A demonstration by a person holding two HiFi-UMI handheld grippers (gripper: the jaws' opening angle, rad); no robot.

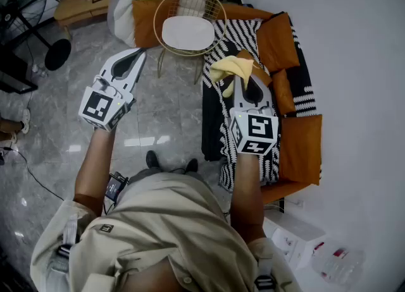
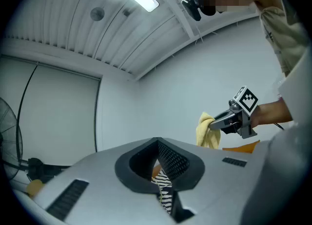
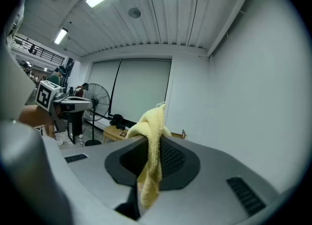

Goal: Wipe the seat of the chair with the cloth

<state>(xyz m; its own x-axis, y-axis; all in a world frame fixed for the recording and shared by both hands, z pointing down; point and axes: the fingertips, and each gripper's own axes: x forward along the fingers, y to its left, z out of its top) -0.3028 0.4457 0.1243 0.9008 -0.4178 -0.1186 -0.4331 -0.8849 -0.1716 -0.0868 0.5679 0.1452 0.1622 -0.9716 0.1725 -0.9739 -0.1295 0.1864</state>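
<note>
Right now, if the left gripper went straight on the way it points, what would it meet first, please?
Likely the rim of the wire chair, which the left gripper points at in the head view; its own view shows bare wall ahead, so it may pass above.

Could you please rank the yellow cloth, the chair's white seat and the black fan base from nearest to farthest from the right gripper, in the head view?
1. yellow cloth: clamped in the right gripper.
2. white seat: ahead, to its left.
3. black fan base: far left, on the floor.
</note>
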